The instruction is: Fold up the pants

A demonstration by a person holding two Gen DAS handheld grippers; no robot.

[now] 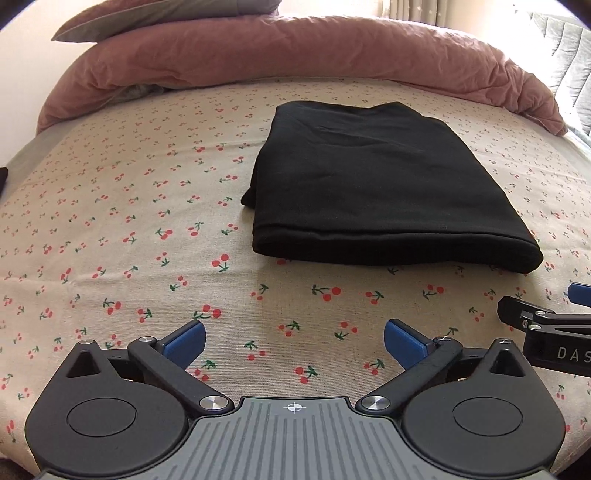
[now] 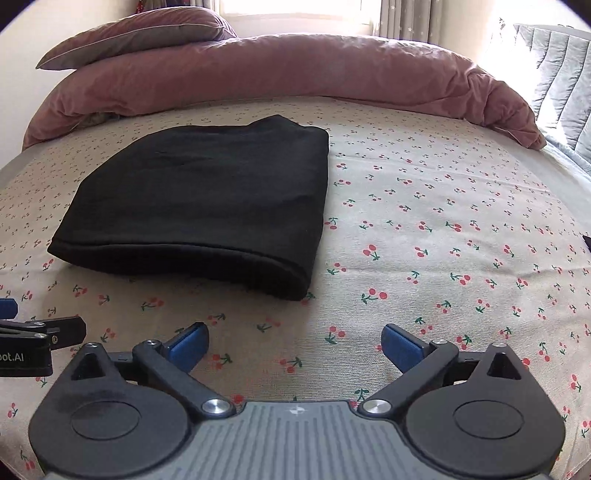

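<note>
Left wrist view gives me the black pants folded into a thick, roughly square stack, lying flat on the cherry-print sheet, up and to the right of my left gripper. From the right wrist view the same stack sits up and to the left of my right gripper — so the pants lie ahead of both tools and between them. Nothing touches the cloth; a strip of bare sheet separates the near folded edge from each pair of blue pads. Both sets of fingers stand wide apart with only the sheet between them. Each gripper shows at the edge of the other's view, side by side, close but not touching. Behind the pants a pink duvet is bunched across the bed, with a pillow resting on its left end.
</note>
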